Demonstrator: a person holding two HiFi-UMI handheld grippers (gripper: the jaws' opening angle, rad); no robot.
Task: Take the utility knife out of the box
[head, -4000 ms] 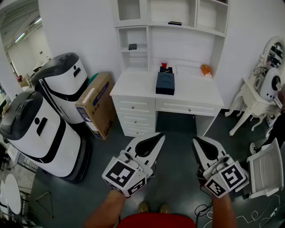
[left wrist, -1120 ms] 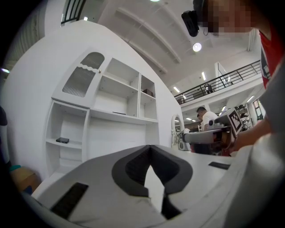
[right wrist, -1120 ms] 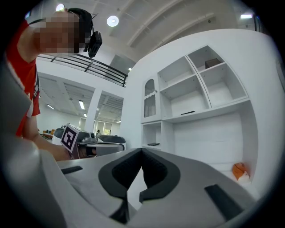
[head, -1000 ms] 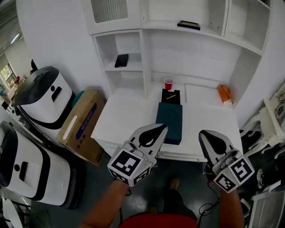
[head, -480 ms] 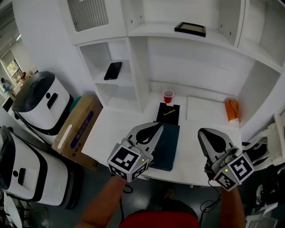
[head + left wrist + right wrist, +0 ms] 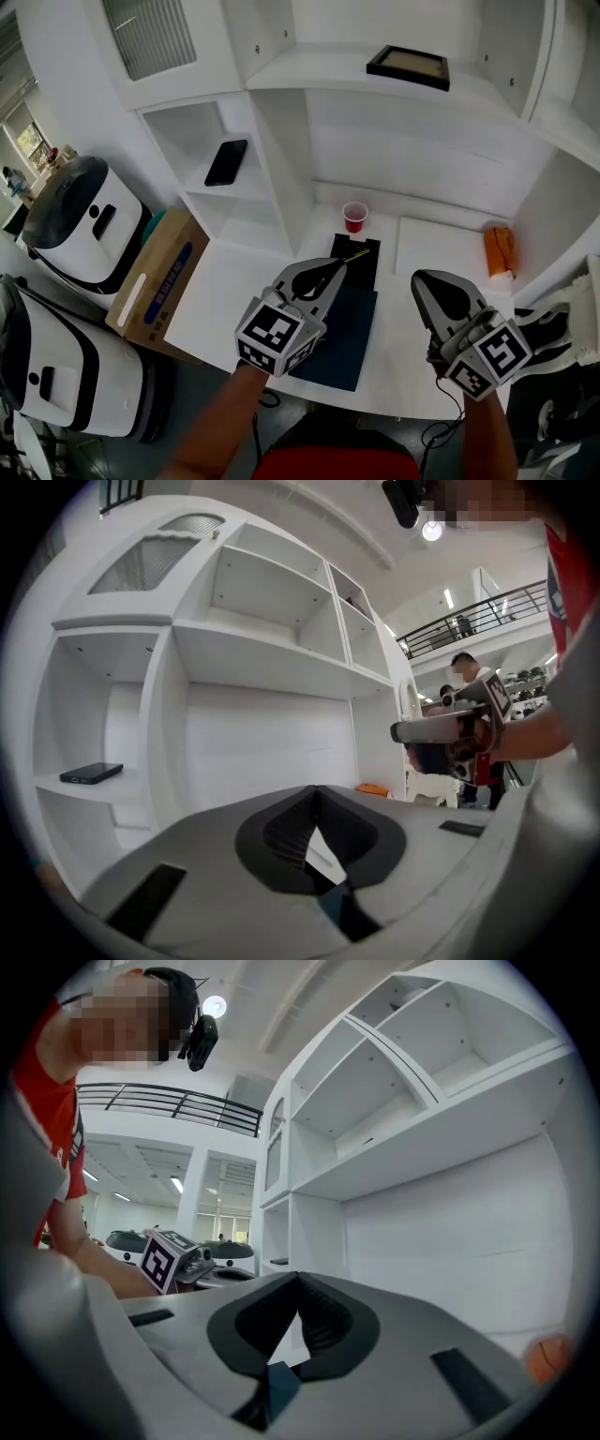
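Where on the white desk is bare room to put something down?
Bare desk lies left of the dark box, toward the shelf column, and right of it, up to the orange object. The middle is crowded: red cup, open tray, box.

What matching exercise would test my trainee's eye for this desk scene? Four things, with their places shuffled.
Things:
1. red cup
2. black phone
3. orange object
4. cardboard box

Places:
A. on the floor, left of the desk
B. in the left shelf cubby
C. at the desk's right end
D. at the back of the desk, near its middle

Pairs: 1-D, 2-B, 3-C, 4-A
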